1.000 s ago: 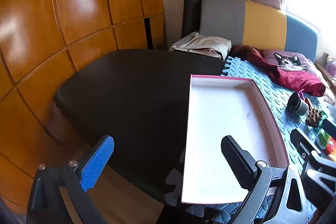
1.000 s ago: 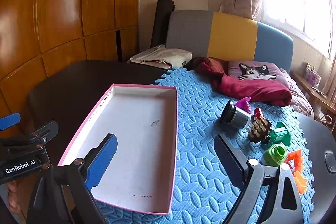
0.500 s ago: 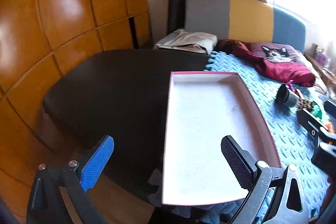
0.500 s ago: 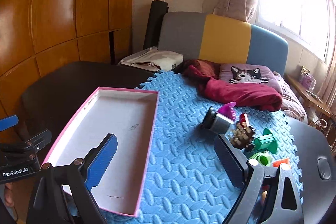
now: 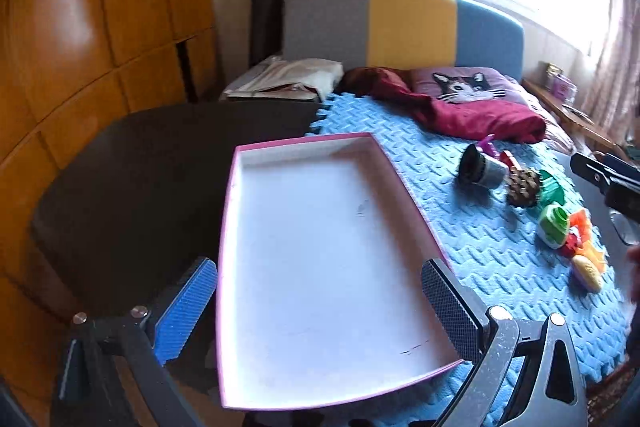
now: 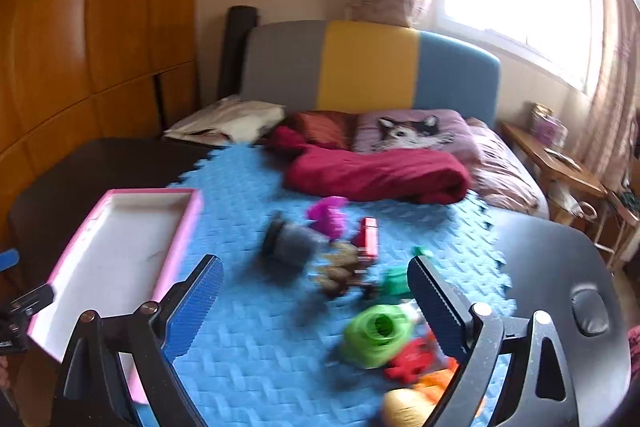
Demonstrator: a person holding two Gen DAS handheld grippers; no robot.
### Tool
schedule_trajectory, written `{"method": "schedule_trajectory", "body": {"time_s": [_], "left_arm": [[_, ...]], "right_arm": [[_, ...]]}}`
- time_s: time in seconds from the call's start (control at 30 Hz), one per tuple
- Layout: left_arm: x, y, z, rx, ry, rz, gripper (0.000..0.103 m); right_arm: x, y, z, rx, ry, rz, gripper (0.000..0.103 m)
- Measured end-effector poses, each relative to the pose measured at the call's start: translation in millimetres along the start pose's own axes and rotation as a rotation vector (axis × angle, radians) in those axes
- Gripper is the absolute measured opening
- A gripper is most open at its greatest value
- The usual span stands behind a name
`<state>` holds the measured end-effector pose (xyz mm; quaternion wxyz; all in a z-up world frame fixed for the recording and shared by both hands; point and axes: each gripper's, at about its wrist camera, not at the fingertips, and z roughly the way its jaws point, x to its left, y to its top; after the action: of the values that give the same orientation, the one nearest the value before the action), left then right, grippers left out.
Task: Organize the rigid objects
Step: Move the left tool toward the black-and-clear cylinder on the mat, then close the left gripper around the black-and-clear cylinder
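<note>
A pink-rimmed white tray (image 5: 236,211) lies on the blue foam mat (image 5: 472,243); it also shows in the right wrist view (image 6: 188,223). My left gripper (image 5: 320,303) is open and empty over the tray's near end. My right gripper (image 6: 314,299) is open and empty above a blurred pile of toys: a dark cup (image 6: 288,243), a pine cone (image 6: 340,271), a green ring (image 6: 376,335), a red block (image 6: 368,231), a purple piece (image 6: 328,215). The left wrist view shows the cup (image 5: 480,167), the cone (image 5: 524,187) and the green ring (image 5: 554,225).
A dark table (image 5: 140,163) carries the mat. A red blanket (image 6: 376,175) and a cat pillow (image 6: 412,133) lie at the far edge before a grey, yellow and blue headboard (image 6: 368,67). Wooden wardrobe doors (image 5: 80,39) stand left. A black chair seat (image 6: 560,267) is right.
Both views have swung to the right. The right gripper has moved from over the tray toward the toy pile, which now lies between its fingers. Both grippers stay open.
</note>
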<state>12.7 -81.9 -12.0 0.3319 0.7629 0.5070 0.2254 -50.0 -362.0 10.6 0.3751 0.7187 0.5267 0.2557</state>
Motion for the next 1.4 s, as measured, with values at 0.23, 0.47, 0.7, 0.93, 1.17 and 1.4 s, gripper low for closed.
{"method": "schedule_trajectory", "body": {"time_s": [0.23,0.47,0.7,0.93,1.17,1.4], "left_arm": [[-25,10,8,0.006,-0.059,0.059,0.103],[-52,25,28,0.055,-0.146,0.061,0.103],[-85,39,39,0.039,-0.222,0.106,0.103],[-117,56,68,0.12,-0.273,0.15,0.103],[-143,77,100,0.118,-0.21,0.155,0.103],[-171,104,143,0.219,-0.274,0.154,0.103]], "right_arm": [[-77,-12,27,0.018,-0.036,0.16,0.095],[-112,-21,36,0.064,0.002,0.344,0.096],[-127,-26,43,0.114,-0.002,0.424,0.096],[-133,-27,41,0.11,-0.001,0.462,0.096],[-132,-25,38,0.1,0.012,0.461,0.096],[-131,-24,40,0.104,0.022,0.458,0.096]]}}
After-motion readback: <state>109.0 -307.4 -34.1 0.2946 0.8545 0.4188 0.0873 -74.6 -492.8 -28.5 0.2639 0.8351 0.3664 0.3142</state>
